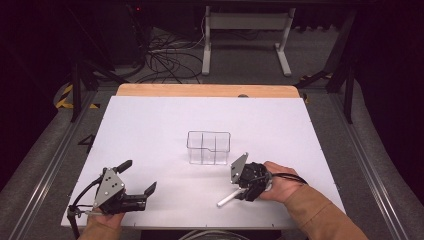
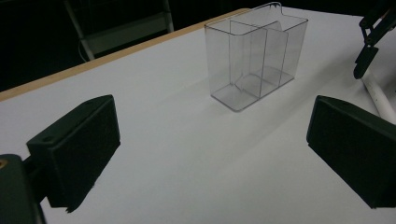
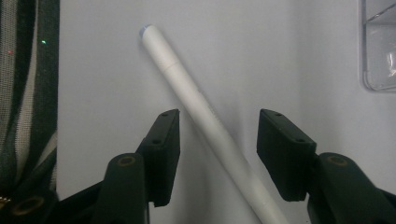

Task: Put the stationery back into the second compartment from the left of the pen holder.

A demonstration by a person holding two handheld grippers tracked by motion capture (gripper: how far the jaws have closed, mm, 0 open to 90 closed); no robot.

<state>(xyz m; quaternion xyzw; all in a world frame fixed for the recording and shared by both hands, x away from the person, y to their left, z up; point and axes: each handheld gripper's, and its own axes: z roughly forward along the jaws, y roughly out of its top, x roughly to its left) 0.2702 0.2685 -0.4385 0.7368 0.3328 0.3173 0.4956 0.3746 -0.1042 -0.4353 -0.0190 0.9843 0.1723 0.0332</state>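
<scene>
The white pen (image 1: 226, 200) lies flat on the white desk (image 1: 150, 125) in the lower middle of the high view, slanting from lower left to upper right, its upper end under the right hand-held gripper (image 1: 246, 189). In the right gripper view the pen (image 3: 205, 116) runs from the upper left, where its rounded cap end sits, down to the bottom centre, passing between the two black jaws. The jaws stand on either side of it with a visible gap to each (the left pad is the nearer one), so they straddle the pen without pressing on it.

The left hand-held gripper (image 1: 137, 176) rests in the lower left of the high view, well apart from the pen, with its jaws spread wide and only bare desk between them; the left gripper view shows the same wide gap.

A clear plastic organizer (image 1: 209, 147) with several compartments stands upright near the centre of the high view, just above and left of the right hand-held gripper. In the left gripper view it (image 2: 254, 56) sits at upper centre, and in the right gripper view a corner of it (image 3: 379, 46) shows at the upper right.
</scene>
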